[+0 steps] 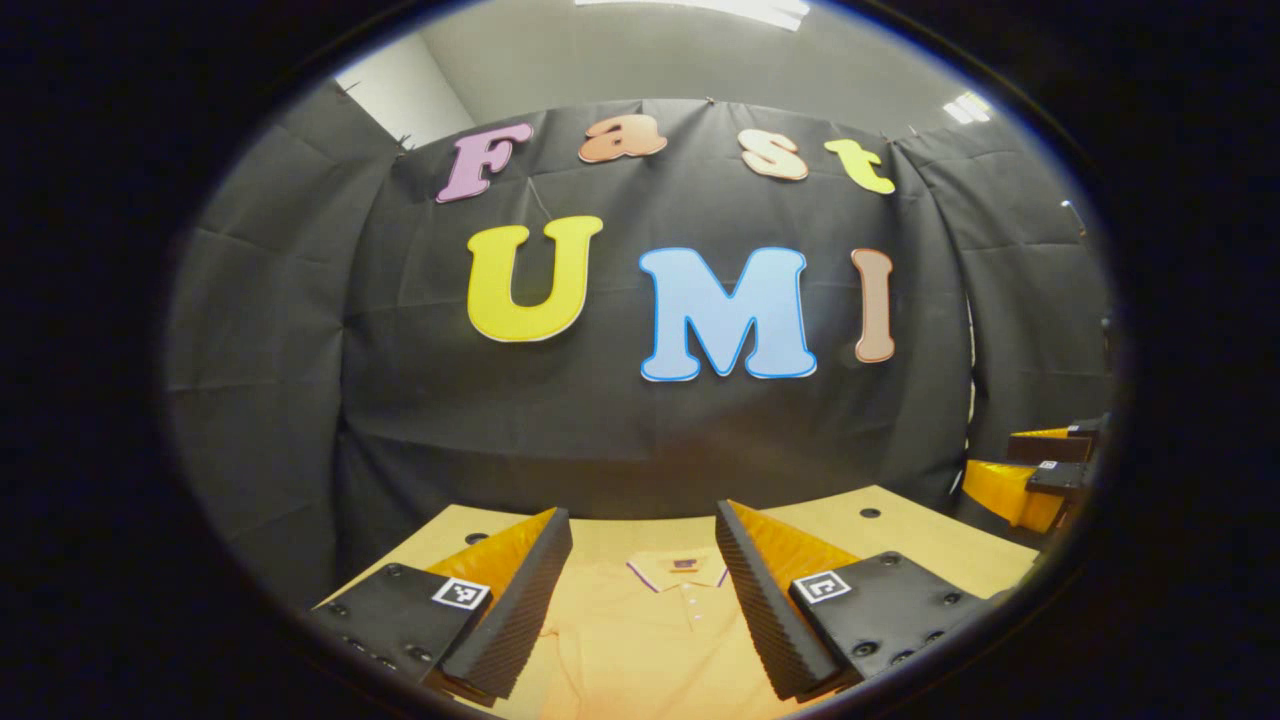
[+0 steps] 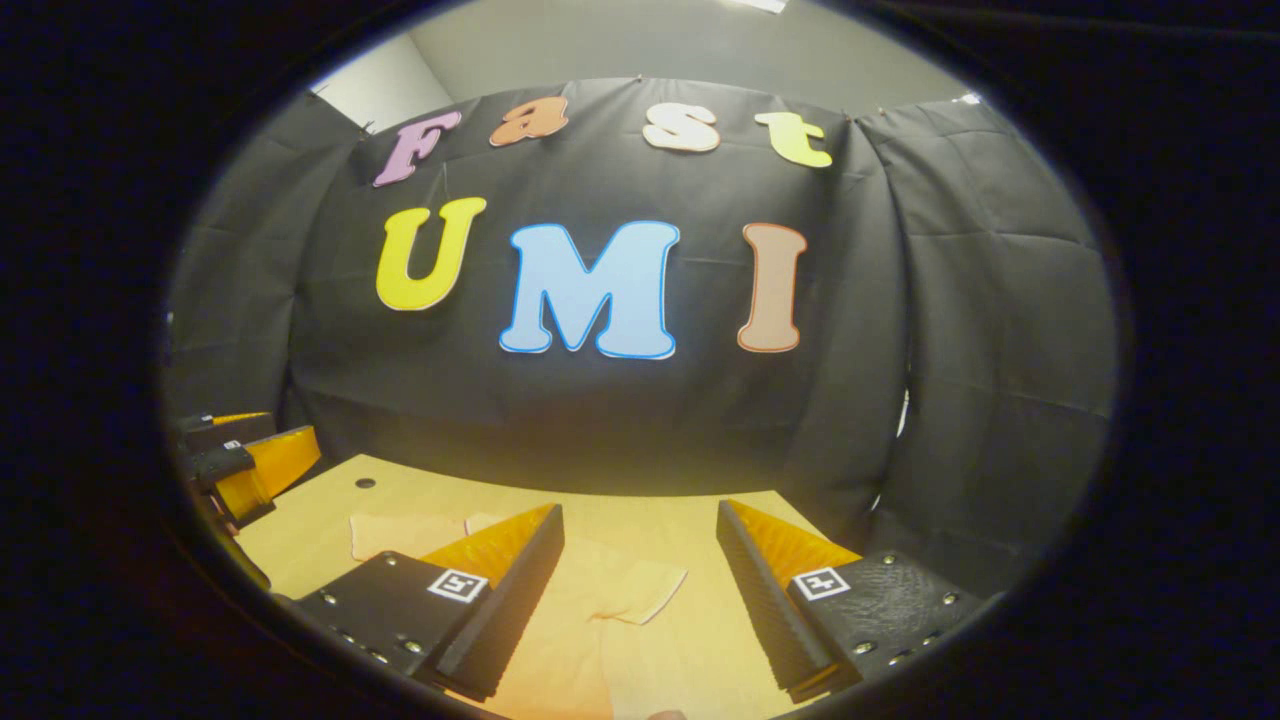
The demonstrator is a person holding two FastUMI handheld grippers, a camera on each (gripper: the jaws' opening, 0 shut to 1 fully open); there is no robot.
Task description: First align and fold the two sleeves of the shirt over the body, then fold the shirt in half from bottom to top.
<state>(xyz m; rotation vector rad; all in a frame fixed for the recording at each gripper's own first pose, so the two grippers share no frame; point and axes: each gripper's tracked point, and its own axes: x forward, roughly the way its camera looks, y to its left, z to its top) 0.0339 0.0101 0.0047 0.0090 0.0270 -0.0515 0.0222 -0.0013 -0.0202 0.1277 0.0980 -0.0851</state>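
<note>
Your left tongs (image 1: 640, 590) hang released above the shirt (image 1: 640, 640), its collar (image 1: 682, 572) between the fingers. Your right tongs (image 2: 640, 590) hang released over a sleeve (image 2: 640, 590). The shirt lies flat on the surface (image 1: 930, 550); the booth wall (image 1: 640, 420) stands beyond.

One pale orange short-sleeved polo shirt (image 1: 640, 630) lies on one light wooden bench (image 1: 900, 540). Two tools are present: the left tool (image 1: 640, 600) and the right tool (image 2: 640, 600), each with two ribbed fingers held apart. Two small dark round holes (image 1: 870, 513) show in the bench top in the left gripper view.
</note>
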